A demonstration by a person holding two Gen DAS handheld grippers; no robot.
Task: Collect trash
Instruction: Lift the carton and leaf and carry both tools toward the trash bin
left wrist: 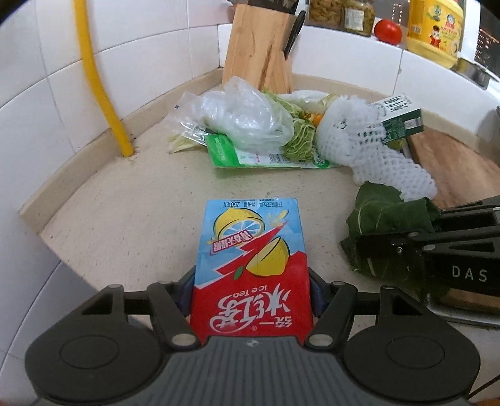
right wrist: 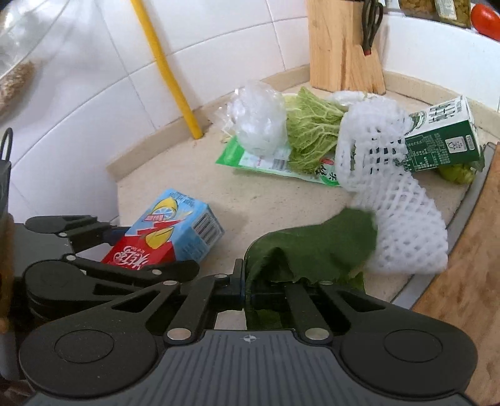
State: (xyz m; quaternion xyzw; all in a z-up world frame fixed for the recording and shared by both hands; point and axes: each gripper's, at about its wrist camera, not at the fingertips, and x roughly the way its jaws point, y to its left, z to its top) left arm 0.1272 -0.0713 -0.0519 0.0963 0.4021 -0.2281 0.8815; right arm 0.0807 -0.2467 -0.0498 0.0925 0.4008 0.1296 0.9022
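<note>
Gripping trash in both hands over the beige table (left wrist: 131,225).

Left wrist view: the left gripper (left wrist: 251,293) has its fingers closed on the sides of the ice tea carton (left wrist: 250,256), lying flat and near the table's edge; only here a yellow bottle (left wrist: 436,29) shows. Right wrist view: the right gripper (right wrist: 247,292) has its fingers pinched shut on a dark green leaf (right wrist: 315,250), touching the white foam net (right wrist: 403,218); only here the carton's barcode end shows.

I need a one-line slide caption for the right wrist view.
Right tool pinching a dark green leaf beside the foam net on the kitchen counter.
</note>
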